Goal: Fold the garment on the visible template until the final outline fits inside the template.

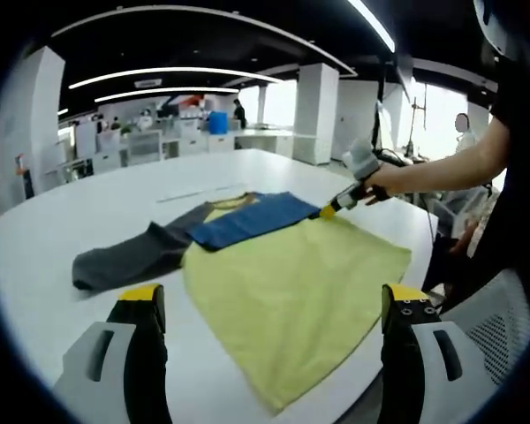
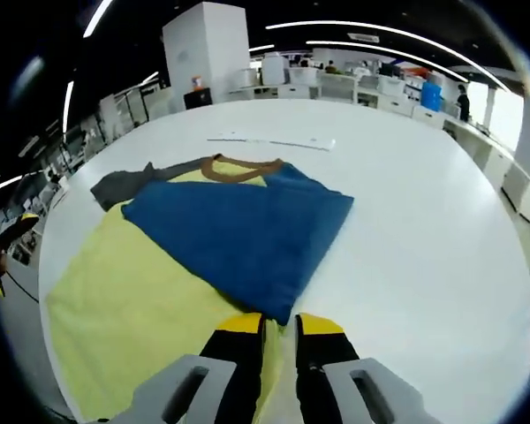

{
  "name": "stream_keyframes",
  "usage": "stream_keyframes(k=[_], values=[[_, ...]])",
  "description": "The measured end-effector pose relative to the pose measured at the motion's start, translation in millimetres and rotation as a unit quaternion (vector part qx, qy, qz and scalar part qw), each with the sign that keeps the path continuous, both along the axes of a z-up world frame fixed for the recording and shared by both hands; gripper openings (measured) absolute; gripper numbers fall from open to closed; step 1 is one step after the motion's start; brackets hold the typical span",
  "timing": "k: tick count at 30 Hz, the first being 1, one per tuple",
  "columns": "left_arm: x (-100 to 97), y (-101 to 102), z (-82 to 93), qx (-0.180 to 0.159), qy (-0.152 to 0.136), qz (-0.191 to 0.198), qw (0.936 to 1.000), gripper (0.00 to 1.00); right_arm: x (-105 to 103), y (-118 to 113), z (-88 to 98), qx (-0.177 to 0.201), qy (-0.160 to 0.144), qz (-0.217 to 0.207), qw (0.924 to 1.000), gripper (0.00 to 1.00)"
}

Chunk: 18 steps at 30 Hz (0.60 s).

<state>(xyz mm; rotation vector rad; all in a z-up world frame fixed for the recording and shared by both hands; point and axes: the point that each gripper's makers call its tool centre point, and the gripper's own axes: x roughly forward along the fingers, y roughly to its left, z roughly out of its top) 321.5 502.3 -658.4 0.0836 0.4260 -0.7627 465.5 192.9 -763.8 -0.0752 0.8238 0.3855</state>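
Blue sleeve [image 2: 238, 238] tip hidden between right gripper [image 2: 280, 329] yellow pads in right gripper view; can't tell how much cloth is pinched. Yellow shirt body [image 1: 291, 300] lower hem runs past table edge [image 1: 353, 402] in left gripper view, partly behind left gripper [image 1: 269, 309] jaw. Folded blue sleeve covers the chest and part of the brown collar [image 2: 243, 165]. Thin strip [image 2: 274, 140] on the far table too small to identify. Background people blurred.

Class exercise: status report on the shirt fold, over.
Right tool shut on blue sleeve, folded across yellow shirt. Left tool open, hovering clear. Grey sleeve unfolded. White table, nothing blocking.
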Motion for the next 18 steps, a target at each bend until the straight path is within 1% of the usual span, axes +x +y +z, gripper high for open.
stream_keyframes(k=[6, 18], values=[[-2.8, -1.9, -0.9, -0.001, 0.002, 0.0, 1.0, 0.99, -0.2, -0.9, 0.2, -0.002, -0.009, -0.013, 0.9999, 0.02], [-2.4, 3.0, -0.3, -0.002, 0.002, 0.008, 1.0, 0.99, -4.7, -13.1, 0.7, -0.013, -0.002, 0.012, 0.9998, 0.0]])
